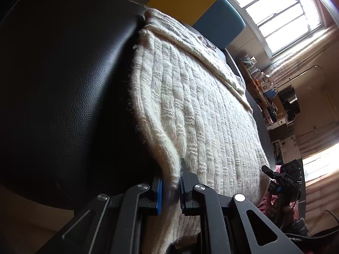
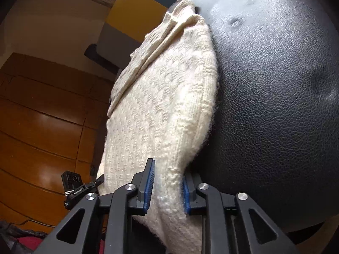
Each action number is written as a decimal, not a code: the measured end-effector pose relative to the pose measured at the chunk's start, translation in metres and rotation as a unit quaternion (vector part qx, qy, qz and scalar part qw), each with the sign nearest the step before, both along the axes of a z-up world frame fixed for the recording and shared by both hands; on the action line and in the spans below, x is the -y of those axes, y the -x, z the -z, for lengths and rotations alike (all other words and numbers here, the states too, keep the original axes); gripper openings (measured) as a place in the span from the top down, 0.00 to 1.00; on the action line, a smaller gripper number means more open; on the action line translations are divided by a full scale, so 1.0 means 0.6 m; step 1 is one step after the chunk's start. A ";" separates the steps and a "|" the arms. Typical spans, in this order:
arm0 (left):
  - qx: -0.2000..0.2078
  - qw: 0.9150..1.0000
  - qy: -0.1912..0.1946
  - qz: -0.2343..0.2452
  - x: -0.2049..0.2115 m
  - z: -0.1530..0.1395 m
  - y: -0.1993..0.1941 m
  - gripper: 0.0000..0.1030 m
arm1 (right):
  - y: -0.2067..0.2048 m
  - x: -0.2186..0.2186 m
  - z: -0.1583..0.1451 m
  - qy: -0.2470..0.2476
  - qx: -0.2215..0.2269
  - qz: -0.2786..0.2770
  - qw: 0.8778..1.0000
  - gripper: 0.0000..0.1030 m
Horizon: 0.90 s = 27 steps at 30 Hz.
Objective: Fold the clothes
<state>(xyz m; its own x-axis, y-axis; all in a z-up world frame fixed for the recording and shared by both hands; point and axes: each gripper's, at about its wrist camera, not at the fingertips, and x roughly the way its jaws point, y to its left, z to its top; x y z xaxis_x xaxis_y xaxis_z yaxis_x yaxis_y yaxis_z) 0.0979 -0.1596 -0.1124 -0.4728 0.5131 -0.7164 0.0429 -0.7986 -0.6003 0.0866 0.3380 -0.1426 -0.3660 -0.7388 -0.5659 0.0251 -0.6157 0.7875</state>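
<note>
A cream knitted sweater (image 1: 190, 105) lies spread on a black leather seat (image 1: 63, 84), with a folded part across its far end. My left gripper (image 1: 171, 187) is shut on the sweater's near left edge, the knit pinched between its blue pads. In the right wrist view the same sweater (image 2: 161, 110) lies on the black leather seat (image 2: 275, 105). My right gripper (image 2: 166, 188) is closed on the sweater's near right edge, with a thick fold between its blue pads. The right gripper also shows in the left wrist view (image 1: 279, 182), and the left gripper shows in the right wrist view (image 2: 84, 187).
A yellow and teal panel (image 1: 201, 6) stands behind the seat. Bright windows (image 1: 279, 14) and a cluttered desk (image 1: 273, 97) are on the right side. Wooden floor (image 2: 42, 127) lies left of the seat. Pink cloth (image 1: 267, 203) lies near the right gripper.
</note>
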 end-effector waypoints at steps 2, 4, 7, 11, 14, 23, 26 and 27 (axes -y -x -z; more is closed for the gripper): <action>0.000 1.000 -0.007 0.011 0.000 -0.001 -0.010 0.88 | -0.006 0.005 -0.005 -0.018 -0.001 -0.002 1.000 0.89; 0.000 1.000 -0.014 0.021 -0.001 -0.002 -0.020 0.91 | -0.012 0.024 -0.018 -0.038 -0.007 -0.032 0.999 0.88; 0.000 0.999 -0.024 0.037 -0.002 -0.004 -0.034 0.93 | -0.026 0.045 -0.018 -0.036 -0.008 -0.071 0.997 0.88; 0.001 0.998 -0.038 0.058 -0.002 -0.006 -0.054 0.94 | -0.043 0.039 -0.011 -0.006 -0.001 -0.068 0.998 0.89; -0.003 0.995 -0.075 0.063 0.015 -0.011 -0.075 0.94 | -0.053 0.025 -0.018 0.023 -0.002 -0.063 0.998 0.89; -0.082 0.971 -0.222 0.018 0.091 -0.091 -0.037 0.93 | 0.012 0.003 -0.070 0.110 -0.038 -0.035 0.993 0.89; -0.110 0.963 -0.245 0.017 0.095 -0.119 0.013 0.93 | 0.069 0.021 -0.086 0.114 -0.050 -0.031 0.992 0.89; -0.118 0.961 -0.251 0.017 0.093 -0.125 0.030 0.93 | 0.087 0.023 -0.090 0.112 -0.054 -0.030 0.992 0.89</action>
